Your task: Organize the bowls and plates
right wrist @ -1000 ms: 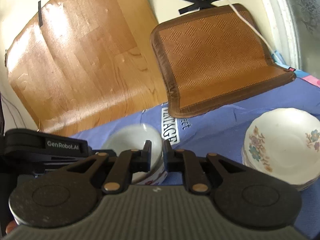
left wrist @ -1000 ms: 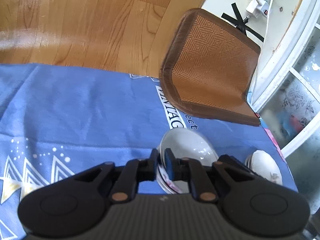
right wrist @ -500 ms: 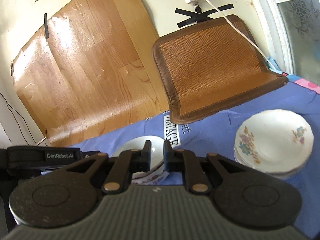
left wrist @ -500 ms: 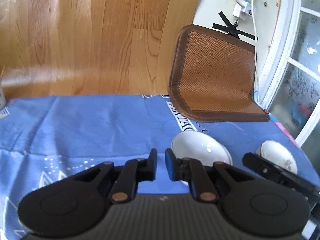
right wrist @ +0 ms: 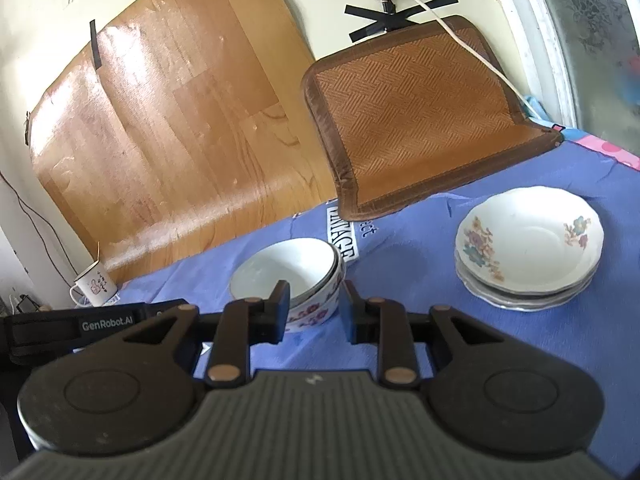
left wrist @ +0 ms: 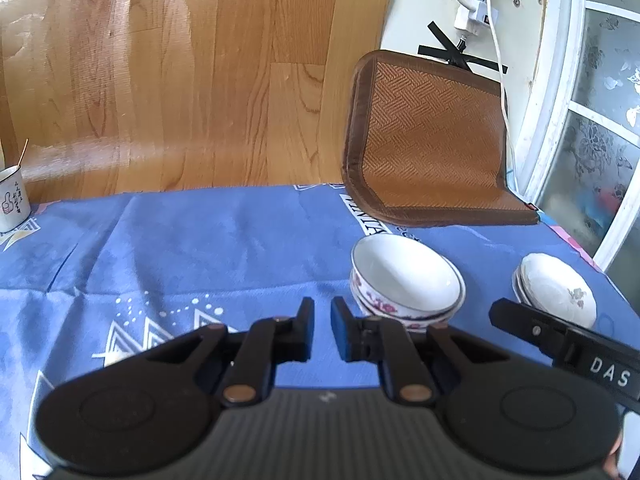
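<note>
A stack of white bowls with red flowers [left wrist: 404, 280] sits on the blue cloth [left wrist: 200, 248]; it also shows in the right wrist view [right wrist: 288, 276]. A stack of floral plates [right wrist: 528, 248] sits to its right, small in the left wrist view [left wrist: 556, 288]. My left gripper [left wrist: 322, 328] is empty, its jaws a narrow gap apart, pulled back left of the bowls. My right gripper [right wrist: 313, 312] is open and empty, just in front of the bowls.
A brown woven mat [right wrist: 420, 120] leans on the wall behind the table. A white mug [right wrist: 93, 284] stands at the far left; it also shows in the left wrist view [left wrist: 12, 200]. A white cable [right wrist: 460, 28] hangs over the mat. A window frame [left wrist: 560, 80] is at the right.
My left gripper let go of the bowl rim and drew back from the stack. My right gripper drew back and its jaws opened wider. The bowls stay stacked.
</note>
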Action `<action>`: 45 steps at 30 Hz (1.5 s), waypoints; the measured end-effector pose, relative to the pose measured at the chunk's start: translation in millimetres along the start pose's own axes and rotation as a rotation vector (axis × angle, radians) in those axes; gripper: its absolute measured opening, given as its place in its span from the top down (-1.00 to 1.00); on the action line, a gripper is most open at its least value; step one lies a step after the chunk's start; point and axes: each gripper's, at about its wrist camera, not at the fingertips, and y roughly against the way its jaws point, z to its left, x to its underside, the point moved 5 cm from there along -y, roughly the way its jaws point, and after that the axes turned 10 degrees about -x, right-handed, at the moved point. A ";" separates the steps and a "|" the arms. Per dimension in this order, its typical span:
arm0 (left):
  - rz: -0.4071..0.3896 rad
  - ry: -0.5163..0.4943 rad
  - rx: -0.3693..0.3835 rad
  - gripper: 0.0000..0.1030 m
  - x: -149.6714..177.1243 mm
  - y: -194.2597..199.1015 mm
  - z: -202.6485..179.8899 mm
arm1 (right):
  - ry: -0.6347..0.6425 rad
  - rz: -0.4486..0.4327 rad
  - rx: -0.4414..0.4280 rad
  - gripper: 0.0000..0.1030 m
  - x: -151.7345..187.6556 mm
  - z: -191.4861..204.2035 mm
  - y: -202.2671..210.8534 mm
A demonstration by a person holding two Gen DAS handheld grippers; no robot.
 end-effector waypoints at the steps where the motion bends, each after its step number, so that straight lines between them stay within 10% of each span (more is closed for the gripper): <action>1: 0.000 -0.001 -0.002 0.78 1.0 0.7 0.8 | 0.005 0.002 -0.003 0.37 0.4 1.8 0.1; 17: 0.047 0.000 -0.032 0.56 21.4 -4.6 12.7 | -0.003 0.058 -0.023 0.33 7.1 4.3 2.8; 38: 0.102 -0.009 -0.071 -0.50 42.9 -20.8 20.9 | -0.045 0.144 -0.048 0.32 22.7 7.8 -2.0; 45: 0.115 -0.021 -0.089 -0.53 46.3 -24.8 19.0 | -0.059 0.147 -0.045 0.32 22.4 4.7 -3.0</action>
